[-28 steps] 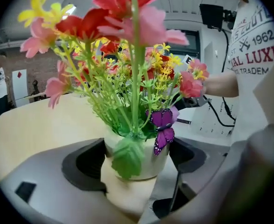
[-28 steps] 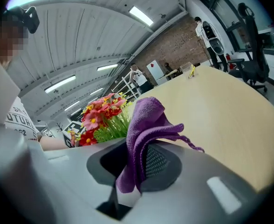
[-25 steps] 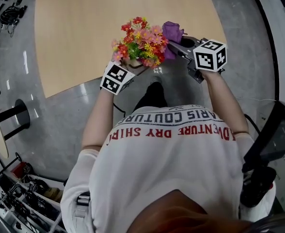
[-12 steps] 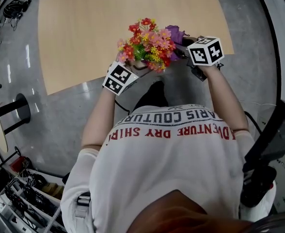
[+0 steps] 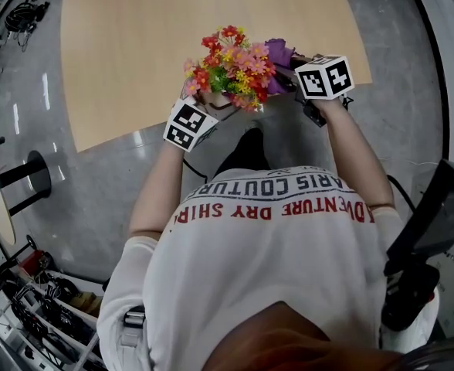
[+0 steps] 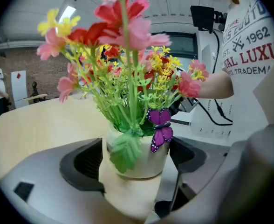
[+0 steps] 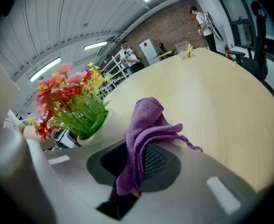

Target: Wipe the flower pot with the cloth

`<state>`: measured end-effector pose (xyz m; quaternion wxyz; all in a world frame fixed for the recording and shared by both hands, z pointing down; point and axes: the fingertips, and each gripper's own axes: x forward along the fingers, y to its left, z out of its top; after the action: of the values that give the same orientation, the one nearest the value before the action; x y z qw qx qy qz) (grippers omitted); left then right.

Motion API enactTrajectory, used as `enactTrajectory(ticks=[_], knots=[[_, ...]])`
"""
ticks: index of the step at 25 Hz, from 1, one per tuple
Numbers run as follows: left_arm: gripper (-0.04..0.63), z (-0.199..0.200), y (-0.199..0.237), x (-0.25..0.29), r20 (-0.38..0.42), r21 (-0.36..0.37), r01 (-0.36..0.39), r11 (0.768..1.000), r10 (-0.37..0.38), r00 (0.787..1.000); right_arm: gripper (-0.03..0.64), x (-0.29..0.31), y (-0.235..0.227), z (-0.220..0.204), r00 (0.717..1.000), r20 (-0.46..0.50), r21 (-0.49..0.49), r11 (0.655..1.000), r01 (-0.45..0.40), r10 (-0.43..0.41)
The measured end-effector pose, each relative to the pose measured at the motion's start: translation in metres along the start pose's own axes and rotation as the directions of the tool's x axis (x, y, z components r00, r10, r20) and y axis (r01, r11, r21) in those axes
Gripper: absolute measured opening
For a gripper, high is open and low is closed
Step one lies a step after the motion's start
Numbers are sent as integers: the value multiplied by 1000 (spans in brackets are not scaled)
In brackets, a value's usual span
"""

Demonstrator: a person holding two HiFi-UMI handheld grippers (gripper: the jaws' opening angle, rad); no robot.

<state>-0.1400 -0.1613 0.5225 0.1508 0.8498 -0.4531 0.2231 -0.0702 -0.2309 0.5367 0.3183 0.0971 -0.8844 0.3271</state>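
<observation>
Pot: flower pot (image 6: 145,157) sits between the wide-spread jaws of the left gripper (image 6: 138,168), both pads against its sides, at the table's (image 5: 157,37) near edge.
Cloth: purple cloth (image 7: 146,125) pinched in the right gripper (image 7: 136,166), just beside the flowers (image 5: 231,64).

White flower pot (image 6: 148,163) is clamped upright between the black pads (image 6: 86,160) of the left gripper (image 6: 137,158). Pink, red and yellow flowers (image 6: 123,55) are seen in it, a purple butterfly (image 6: 161,129) at its rim. Wooden table (image 6: 39,125) is seen behind.

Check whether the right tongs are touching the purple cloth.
Touching. The right gripper view shows the cloth pinched between the jaws of the right tongs.
</observation>
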Motion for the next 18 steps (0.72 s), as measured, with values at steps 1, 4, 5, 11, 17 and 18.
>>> enactTrajectory(ticks=[1, 4, 5, 11, 17, 18], knots=[[440, -1, 3, -2, 11, -10, -39, 999, 40, 999, 46, -3, 0, 1, 1000, 26, 6, 1000, -4, 4], [440, -3, 9, -10, 41, -83, -152, 985, 155, 987, 46, -14, -1, -1, 995, 97, 20, 1000, -19, 17], [440, -4, 10, -13, 47, -132, -188, 973, 196, 980, 46, -18, -2, -2, 993, 115, 23, 1000, -22, 19], [440, -16, 5, -19, -10, -366, -423, 829, 451, 893, 46, -31, -9, -13, 988, 154, 27, 999, -17, 13], [440, -6, 3, 3, -56, -494, -510, 704, 560, 827, 44, -36, -11, -18, 986, 166, 27, 1000, -14, 9], [440, -5, 5, 7, -60, -505, -522, 688, 575, 816, 46, -36, -10, -16, 986, 167, 24, 1000, -17, 12]])
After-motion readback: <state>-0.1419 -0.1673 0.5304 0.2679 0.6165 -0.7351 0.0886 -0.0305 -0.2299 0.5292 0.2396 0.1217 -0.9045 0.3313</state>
